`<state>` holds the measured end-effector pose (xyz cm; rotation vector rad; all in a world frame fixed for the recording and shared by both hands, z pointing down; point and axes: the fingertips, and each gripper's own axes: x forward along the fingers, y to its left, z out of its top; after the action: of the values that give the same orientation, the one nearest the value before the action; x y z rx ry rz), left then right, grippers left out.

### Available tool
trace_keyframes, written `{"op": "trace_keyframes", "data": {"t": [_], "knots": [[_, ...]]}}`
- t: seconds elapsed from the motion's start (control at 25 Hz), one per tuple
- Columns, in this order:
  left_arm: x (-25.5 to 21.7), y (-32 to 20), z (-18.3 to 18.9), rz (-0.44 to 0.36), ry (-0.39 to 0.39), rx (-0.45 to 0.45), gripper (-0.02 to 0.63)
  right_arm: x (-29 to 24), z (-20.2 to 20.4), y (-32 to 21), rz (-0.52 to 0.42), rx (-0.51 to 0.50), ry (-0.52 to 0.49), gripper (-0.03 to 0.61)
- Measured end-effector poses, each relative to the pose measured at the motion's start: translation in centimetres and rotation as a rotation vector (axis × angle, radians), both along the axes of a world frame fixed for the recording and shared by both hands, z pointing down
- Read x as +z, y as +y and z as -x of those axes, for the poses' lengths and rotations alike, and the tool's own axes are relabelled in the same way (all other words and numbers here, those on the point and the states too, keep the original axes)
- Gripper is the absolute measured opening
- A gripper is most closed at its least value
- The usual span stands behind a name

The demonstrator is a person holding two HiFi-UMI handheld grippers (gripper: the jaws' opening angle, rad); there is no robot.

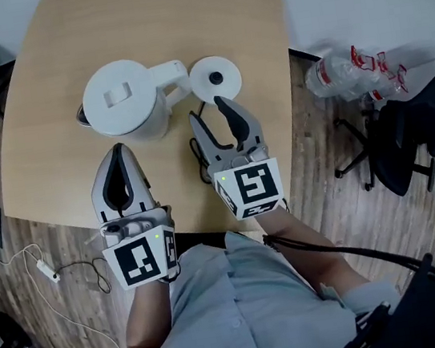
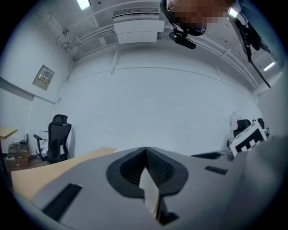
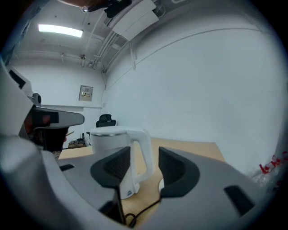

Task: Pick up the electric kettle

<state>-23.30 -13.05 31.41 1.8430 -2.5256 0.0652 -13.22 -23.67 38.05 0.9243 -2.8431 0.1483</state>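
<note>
The white electric kettle [image 1: 122,102] stands upright on the wooden table [image 1: 47,65], its handle [image 1: 172,77] pointing right toward its round white base [image 1: 215,76]. The kettle is beside the base, not on it. My right gripper [image 1: 208,112] is open just short of the handle and base, nothing between its jaws. In the right gripper view the kettle [image 3: 110,141] and its handle [image 3: 145,152] show ahead through the open right gripper [image 3: 144,167]. My left gripper [image 1: 119,149] is shut and empty, just in front of the kettle body. Its jaws meet in the left gripper view [image 2: 145,152].
A black cord [image 1: 198,154] runs from the base toward the table's near edge under my right gripper. Clear plastic bottles [image 1: 342,73] and a black office chair [image 1: 411,140] stand on the floor at right. A white cable [image 1: 46,272] lies on the floor at left.
</note>
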Motion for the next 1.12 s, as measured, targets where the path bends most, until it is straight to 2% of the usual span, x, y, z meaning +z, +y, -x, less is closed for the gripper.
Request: {"op": "trace_keyframes", "data": {"t": [0.12, 0.2, 0.32, 0.56, 0.72, 0.88, 1.0, 1.12], "knots": [[-2.1, -1.4, -2.8, -0.033, -0.015, 0.073, 0.0, -3.8, -2.4, 1.4, -0.074, -0.01, -0.037, 0.15], [-3.4, -2.3, -4.9, -0.047, -0.024, 0.125, 0.0, -6.0, -4.2, 2.1, -0.1, -0.008, -0.076, 0.053], [-5.2, -3.3, -8.0, -0.068, -0.063, 0.196, 0.0, -8.2, -6.8, 2.3, -0.129, 0.025, -0.102, 0.019], [-7.0, -3.5, -12.2, -0.111, -0.099, 0.272, 0.0, -10.4, -10.8, 2.8, -0.217, 0.095, -0.093, 0.003], [-8.0, -3.7, -13.6, -0.131, -0.134, 0.306, 0.0, -12.6, -12.1, 2.7, -0.296, 0.136, -0.159, 0.002], [-8.3, -3.7, -14.7, -0.132, -0.131, 0.315, 0.0, -12.3, -13.5, 2.3, -0.284, 0.148, -0.122, 0.002], [-8.6, -3.7, -14.9, -0.14, -0.15, 0.316, 0.0, -13.8, -13.7, 2.4, -0.314, 0.154, -0.186, 0.001], [-8.8, -3.8, -15.0, -0.14, -0.149, 0.311, 0.0, -14.2, -13.7, 2.4, -0.32, 0.153, -0.205, 0.002]]}}
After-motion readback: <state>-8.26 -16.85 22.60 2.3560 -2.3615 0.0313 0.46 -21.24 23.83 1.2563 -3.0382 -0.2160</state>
